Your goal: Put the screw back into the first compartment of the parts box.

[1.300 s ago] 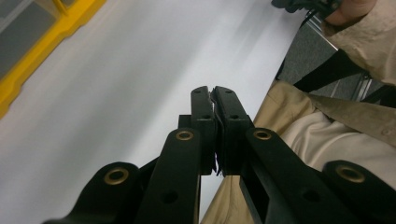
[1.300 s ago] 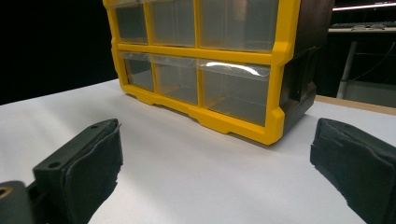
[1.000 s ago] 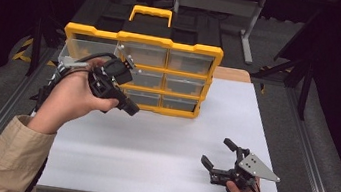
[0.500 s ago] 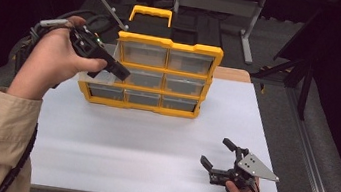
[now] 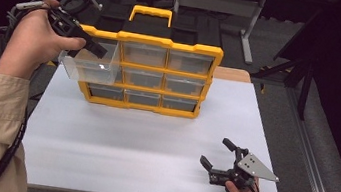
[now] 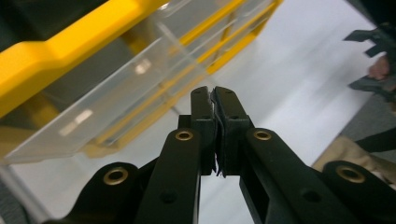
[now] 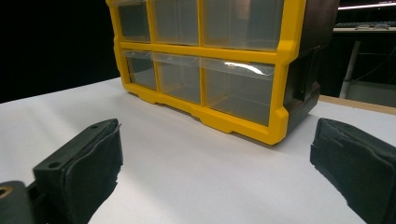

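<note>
A yellow organizer with clear drawers stands at the back of the white table. My left gripper is raised at its top left corner. It is shut on the rim of a clear drawer that hangs tilted in front of the left column. In the left gripper view the black pads meet on the thin wall of the drawer, with the organizer's yellow frame behind. My right gripper rests open near the table's front right, facing the organizer, and the right gripper holds nothing.
A black case with a yellow handle sits behind the organizer. A metal stand rises at the back. The table's right edge borders a grey floor rail. The right hand shows far off in the left gripper view.
The left hand has moved up and to the left from the organizer's front. The clear drawer has come out of the top left slot with it. The right gripper has stayed put.
</note>
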